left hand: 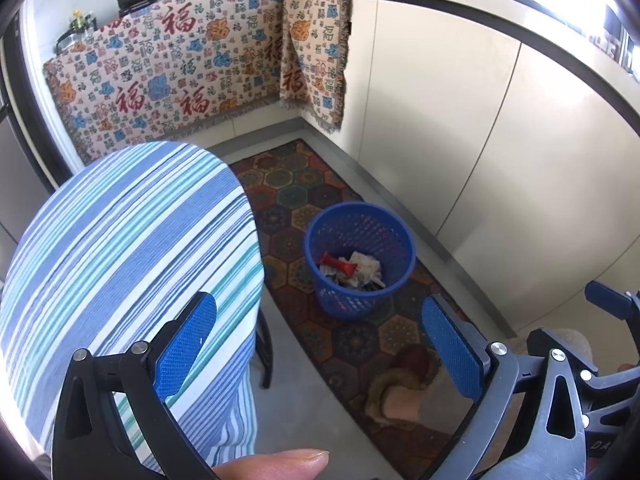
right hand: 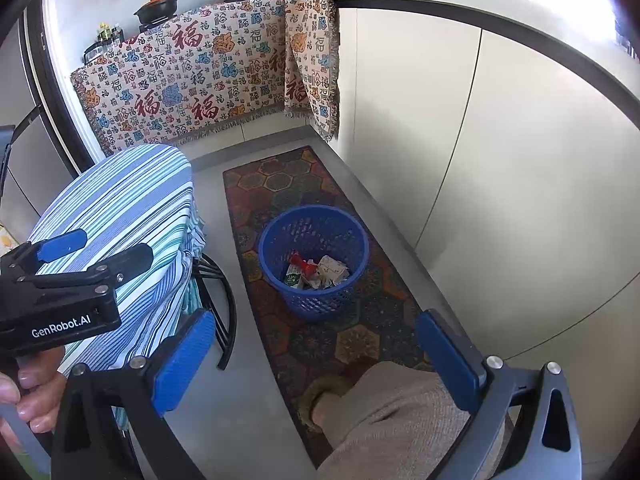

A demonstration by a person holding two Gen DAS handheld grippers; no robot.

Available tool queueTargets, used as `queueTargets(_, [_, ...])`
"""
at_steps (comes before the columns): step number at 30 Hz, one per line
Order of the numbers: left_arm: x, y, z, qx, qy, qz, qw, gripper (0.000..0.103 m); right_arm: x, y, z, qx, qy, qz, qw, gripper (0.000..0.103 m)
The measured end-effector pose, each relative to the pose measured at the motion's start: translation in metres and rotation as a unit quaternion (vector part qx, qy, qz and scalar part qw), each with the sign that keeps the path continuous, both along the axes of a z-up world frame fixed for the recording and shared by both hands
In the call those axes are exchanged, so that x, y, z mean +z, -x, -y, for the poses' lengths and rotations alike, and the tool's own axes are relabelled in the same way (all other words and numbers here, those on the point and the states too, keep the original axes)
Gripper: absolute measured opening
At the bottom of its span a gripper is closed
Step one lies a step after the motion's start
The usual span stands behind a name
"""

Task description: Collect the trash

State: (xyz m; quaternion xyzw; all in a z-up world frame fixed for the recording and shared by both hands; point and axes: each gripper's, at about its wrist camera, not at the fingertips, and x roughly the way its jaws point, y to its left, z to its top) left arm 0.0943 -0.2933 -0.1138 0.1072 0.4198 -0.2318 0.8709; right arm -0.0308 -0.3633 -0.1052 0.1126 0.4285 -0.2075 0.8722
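Both grippers are staying wide open and are carrying nothing. From its own camera the left gripper [left hand: 320, 352] is showing two blue textured pads spread far apart, and the right gripper [right hand: 316, 356] is looking the same from its camera. In the right wrist view the left gripper is also appearing at the left edge, and on its black body the white writing "GenRobot.AI" is readable; a hand [right hand: 24, 404] is holding its handle.

On the patterned cloth [left hand: 172, 76] that is hanging over the counter front, large red characters "福" are repeating among smaller blue and orange figures.

The blue mesh basket [right hand: 312, 256] is standing upright on the hexagon-pattern rug [right hand: 280, 184], on the floor between the striped round table [right hand: 116, 216] and the white cabinets [right hand: 520, 160]. It is lying ahead of both grippers and below them, well apart from the pads. Inside it the trash [right hand: 316, 272] is lying at the bottom: a red piece, crumpled whitish paper or cartons, and one green and white packet whose print is too small to read. A foot in a slipper [right hand: 320, 400] is standing on the rug near the basket.
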Motion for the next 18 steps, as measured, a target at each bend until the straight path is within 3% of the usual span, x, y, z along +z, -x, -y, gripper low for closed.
queueTargets(18, [-0.0003, 0.0024, 0.0039, -0.005, 0.000, -0.001, 1.0000, 0.102, 0.0005, -0.0012, 0.0030, 0.000, -0.002, -0.003, 1.000, 0.103])
